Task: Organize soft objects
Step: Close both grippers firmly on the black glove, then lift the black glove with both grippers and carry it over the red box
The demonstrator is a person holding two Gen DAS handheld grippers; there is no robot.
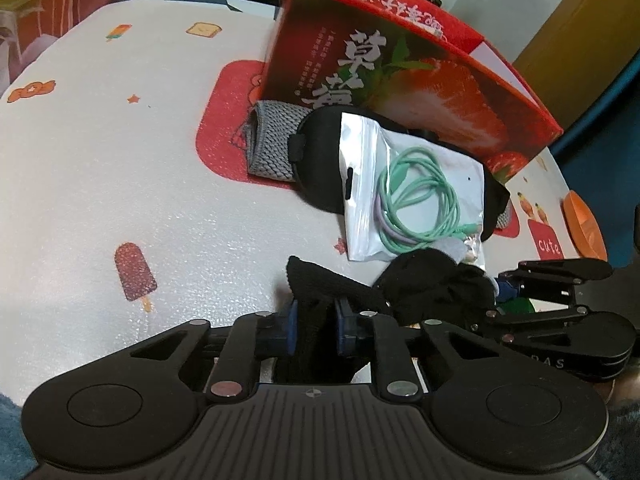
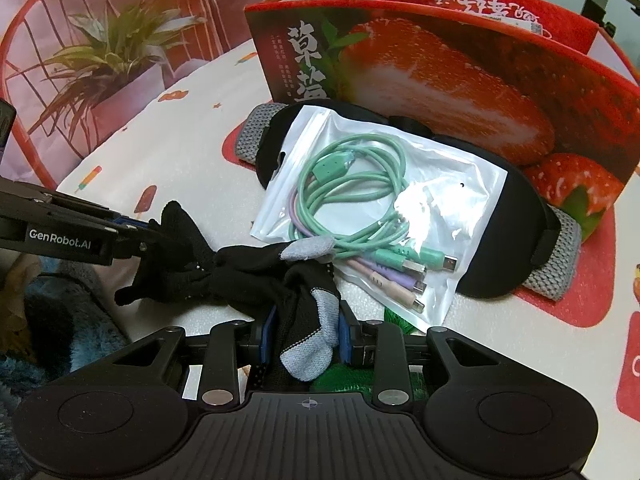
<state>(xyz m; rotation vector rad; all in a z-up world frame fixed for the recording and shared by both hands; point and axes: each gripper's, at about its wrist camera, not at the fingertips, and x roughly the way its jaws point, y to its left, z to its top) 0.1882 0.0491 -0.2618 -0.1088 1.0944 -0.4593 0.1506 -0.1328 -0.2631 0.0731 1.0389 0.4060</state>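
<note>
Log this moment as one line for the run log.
left gripper: shut on black gloves | right gripper: shut on black gloves | cable bag: on eye mask | strawberry box: behind

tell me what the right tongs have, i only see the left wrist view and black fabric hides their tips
Observer: The right tongs are shut on a black glove with grey-blue fingertips.
Operator: same piece my left tongs hold?
Observer: It looks so; the left tongs grip the other end of the dark knit bundle.
Operator: how many plugs in the cable bag
Observer: The cable bag shows five plug ends, green, purple and pink, at its lower right.
Operator: anything under the glove?
Observer: Something green shows beside the right tongs; I cannot tell what.
</note>
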